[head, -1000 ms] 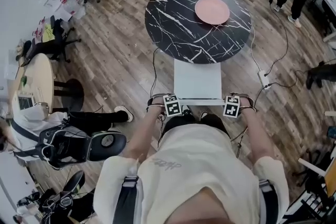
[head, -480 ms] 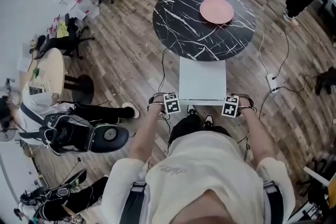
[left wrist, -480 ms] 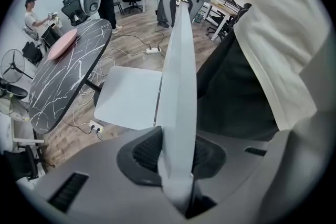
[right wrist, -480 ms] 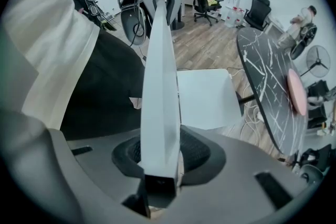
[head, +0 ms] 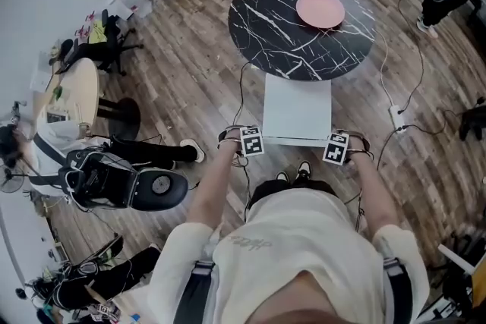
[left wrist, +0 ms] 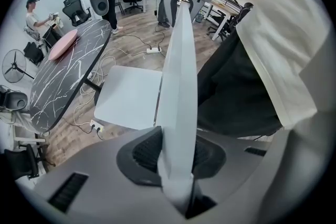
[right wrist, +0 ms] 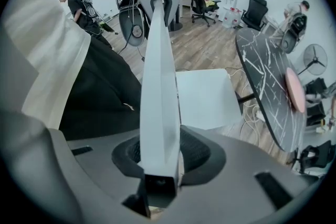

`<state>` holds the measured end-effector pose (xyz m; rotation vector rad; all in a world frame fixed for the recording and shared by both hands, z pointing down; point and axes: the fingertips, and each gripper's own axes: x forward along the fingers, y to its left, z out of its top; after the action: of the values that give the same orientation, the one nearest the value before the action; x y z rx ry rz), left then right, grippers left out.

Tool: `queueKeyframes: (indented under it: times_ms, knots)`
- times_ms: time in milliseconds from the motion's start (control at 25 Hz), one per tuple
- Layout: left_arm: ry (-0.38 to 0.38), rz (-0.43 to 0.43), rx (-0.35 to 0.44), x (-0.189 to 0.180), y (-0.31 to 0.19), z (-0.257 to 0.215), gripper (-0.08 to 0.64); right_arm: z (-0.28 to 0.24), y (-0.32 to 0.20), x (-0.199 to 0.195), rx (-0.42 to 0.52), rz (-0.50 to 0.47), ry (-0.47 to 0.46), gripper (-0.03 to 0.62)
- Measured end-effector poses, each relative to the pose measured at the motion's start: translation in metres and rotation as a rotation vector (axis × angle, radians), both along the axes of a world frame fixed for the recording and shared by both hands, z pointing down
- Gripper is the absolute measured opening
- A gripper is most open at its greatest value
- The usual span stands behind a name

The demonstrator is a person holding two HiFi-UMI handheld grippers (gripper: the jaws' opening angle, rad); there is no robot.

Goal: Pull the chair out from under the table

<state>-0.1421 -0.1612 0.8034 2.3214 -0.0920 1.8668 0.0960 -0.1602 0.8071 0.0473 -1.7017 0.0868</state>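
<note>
Head view has you standing right behind the white chair [head: 297, 108], with a gripper at each end of its backrest [head: 298, 140]. Your left gripper [head: 251, 142] is on the backrest's left end and your right gripper [head: 336, 149] on its right end, both pointing down.

Left gripper view: the jaws are part closed and clamped on the backrest's top edge, dark pads pressing both faces of the white panel. Right gripper view: same story, jaws narrowed onto the panel with the pads tight on either side.

The seat sits over the wood floor [head: 190, 80] between you and the round black marble table [head: 281, 34]. From above, its far edge meets the table's near rim and the rest of the seat is out in the open. A pink plate [head: 320, 9] rests on the tabletop.
</note>
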Motion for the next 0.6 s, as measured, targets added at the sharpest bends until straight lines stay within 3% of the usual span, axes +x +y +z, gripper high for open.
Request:
queueKeyframes:
  times_ms: [360, 600]
  knots:
    - [-0.012, 0.026, 0.013, -0.001, 0.000, 0.002, 0.101, 0.003, 0.005, 0.001, -0.006, 0.009, 0.014, 0.123]
    - [-0.008, 0.042, -0.021, 0.000, 0.017, 0.000, 0.101, 0.001, 0.022, 0.001, -0.028, 0.039, 0.004, 0.123]
